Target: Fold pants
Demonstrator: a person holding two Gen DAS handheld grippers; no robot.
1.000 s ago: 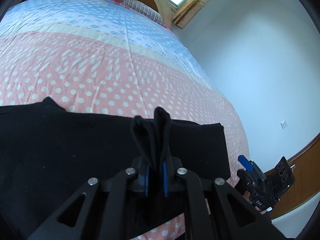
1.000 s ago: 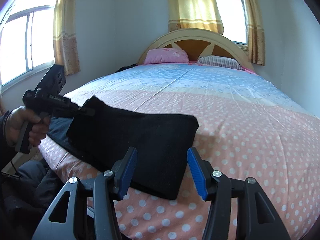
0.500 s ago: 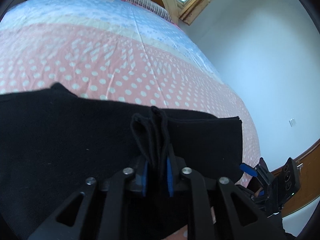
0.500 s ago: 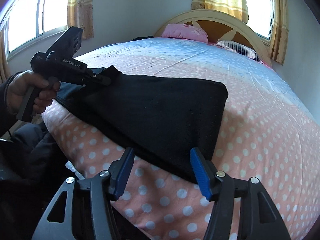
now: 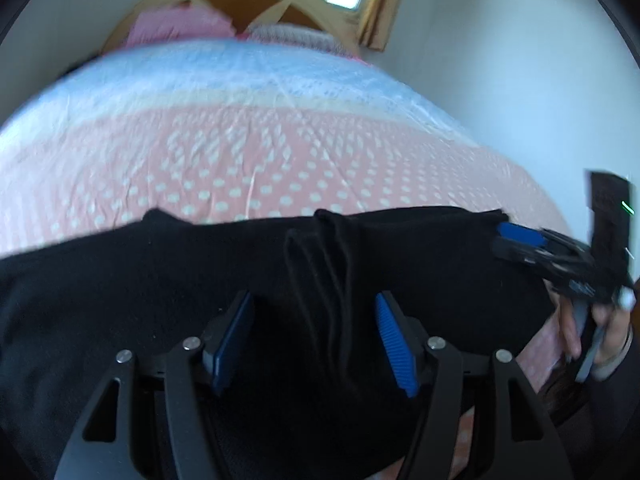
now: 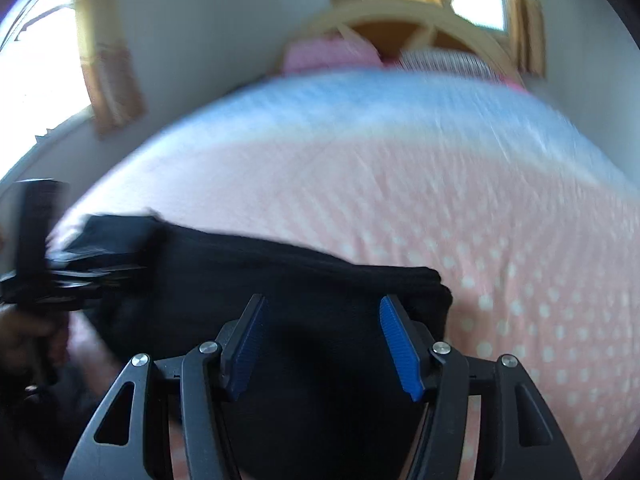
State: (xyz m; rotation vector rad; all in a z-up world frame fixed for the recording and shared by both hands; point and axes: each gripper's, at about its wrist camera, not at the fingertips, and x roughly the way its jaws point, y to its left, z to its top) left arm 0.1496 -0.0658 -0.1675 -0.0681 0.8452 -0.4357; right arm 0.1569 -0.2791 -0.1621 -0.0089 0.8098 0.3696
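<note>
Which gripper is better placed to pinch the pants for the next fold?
Left gripper: open, with a raised ridge of the black pants between its pads. The right gripper is open over flat cloth.

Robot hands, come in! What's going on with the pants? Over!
Left gripper open, over bunched fabric. Right gripper open, over the black pants. Pants folded on the bed. Nothing in the way.

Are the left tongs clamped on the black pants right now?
No, the left tongs stand wide open, with a bunched ridge of the black pants lying loose between the two blue pads.
</note>
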